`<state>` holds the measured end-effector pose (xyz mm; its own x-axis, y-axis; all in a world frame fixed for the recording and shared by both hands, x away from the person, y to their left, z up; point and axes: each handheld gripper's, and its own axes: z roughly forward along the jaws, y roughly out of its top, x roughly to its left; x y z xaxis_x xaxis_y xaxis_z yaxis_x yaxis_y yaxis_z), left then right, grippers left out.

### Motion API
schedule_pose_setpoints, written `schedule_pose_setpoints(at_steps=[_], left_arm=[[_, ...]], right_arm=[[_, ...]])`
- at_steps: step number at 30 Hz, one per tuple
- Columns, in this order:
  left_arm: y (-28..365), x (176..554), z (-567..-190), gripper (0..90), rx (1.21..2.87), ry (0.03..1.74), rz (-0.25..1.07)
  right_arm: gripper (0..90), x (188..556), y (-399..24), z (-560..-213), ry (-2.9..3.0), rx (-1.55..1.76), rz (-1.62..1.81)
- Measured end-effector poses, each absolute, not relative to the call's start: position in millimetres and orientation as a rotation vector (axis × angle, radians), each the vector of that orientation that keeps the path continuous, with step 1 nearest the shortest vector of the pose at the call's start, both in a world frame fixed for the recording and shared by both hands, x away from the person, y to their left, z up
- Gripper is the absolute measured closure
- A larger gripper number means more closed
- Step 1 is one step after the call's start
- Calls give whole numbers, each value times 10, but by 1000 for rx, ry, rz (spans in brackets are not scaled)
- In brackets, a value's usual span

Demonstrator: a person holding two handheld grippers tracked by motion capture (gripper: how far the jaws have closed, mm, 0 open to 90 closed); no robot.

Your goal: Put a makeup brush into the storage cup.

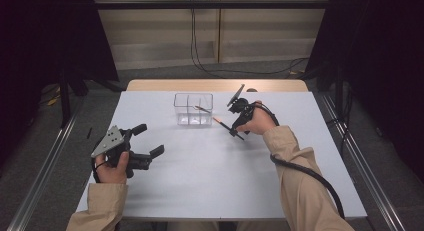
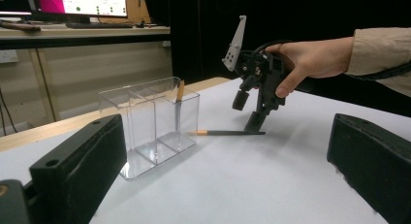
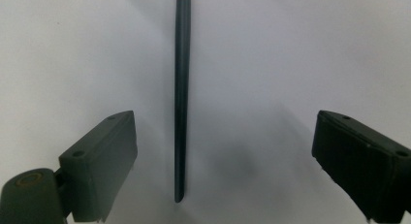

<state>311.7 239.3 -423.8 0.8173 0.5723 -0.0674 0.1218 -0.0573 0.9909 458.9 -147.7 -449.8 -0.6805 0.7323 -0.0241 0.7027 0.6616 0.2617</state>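
Note:
A dark pencil with an orange end (image 1: 226, 125) lies flat on the white table (image 1: 215, 181), just right of a clear divided container (image 1: 193, 110). A second pencil (image 1: 202, 109) leans inside the container's right compartment. My right gripper (image 1: 234, 127) points down over the lying pencil and is open. In the right gripper view the pencil (image 3: 181, 98) runs lengthwise between the two spread jaws, nearer the left one, untouched. My left gripper (image 1: 150, 139) rests open at the table's left and holds nothing. From the left gripper view I see the container (image 2: 150, 122), the lying pencil (image 2: 228, 133) and the right gripper (image 2: 248, 111).
A wooden strip (image 1: 215, 85) runs along the table's far edge. Cables (image 1: 200, 61) hang on the wall behind. Metal rails (image 1: 45, 161) flank the table on both sides. Bare white tabletop spreads in front of the container.

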Motion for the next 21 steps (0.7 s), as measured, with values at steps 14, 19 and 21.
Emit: schedule_pose_setpoints(at_steps=[14, 19, 21], left_arm=[[2386, 3118, -4233, 5, 1619, 555, 402], [2382, 3119, -4240, 5, 1618, 557, 399], [2385, 3120, -4236, 5, 1621, 556, 401]], right_arm=[[291, 4562, -1478, -4546, 2832, 1167, 364], [327, 4563, -1460, -4560, 2846, 1144, 357], [338, 4564, -1447, -4558, 2847, 1132, 354]])
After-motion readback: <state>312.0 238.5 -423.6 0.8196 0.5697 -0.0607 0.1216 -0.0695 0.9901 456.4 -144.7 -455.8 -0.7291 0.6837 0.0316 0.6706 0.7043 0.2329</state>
